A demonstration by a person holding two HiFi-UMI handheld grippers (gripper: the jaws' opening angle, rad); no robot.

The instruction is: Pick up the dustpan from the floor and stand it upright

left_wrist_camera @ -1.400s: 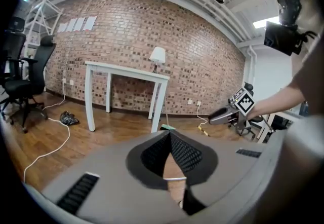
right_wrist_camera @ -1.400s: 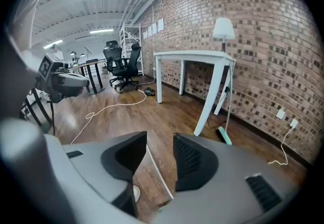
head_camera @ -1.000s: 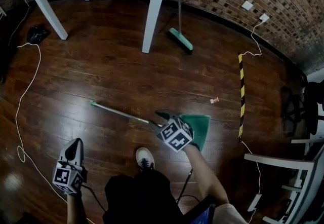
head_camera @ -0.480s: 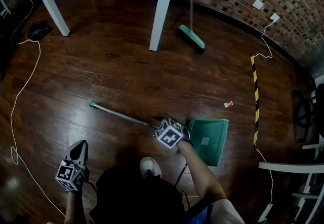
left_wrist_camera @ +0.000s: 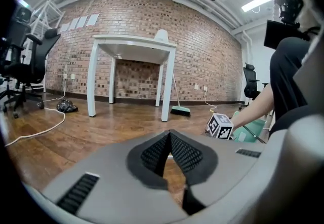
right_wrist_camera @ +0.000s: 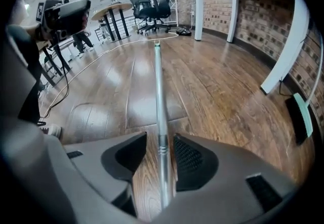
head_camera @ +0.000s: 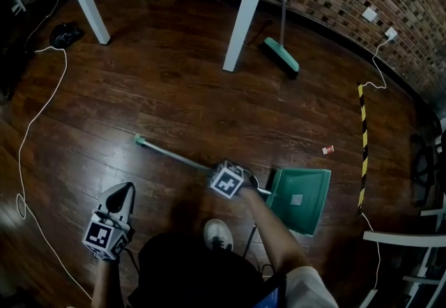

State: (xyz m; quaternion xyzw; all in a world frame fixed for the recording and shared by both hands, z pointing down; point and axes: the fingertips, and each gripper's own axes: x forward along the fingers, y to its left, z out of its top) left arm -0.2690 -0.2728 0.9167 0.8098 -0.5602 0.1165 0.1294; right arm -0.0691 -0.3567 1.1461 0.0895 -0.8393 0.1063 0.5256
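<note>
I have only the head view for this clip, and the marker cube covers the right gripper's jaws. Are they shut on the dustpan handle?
Observer: No. The right gripper has its jaws apart, with the metal handle running between them and a gap on one side.
Operator: And the left gripper's jaws?
Observer: The left gripper has its jaws together, with nothing between them.
Operator: What lies past the handle's far end?
Observer: Black office chairs stand well beyond it.
</note>
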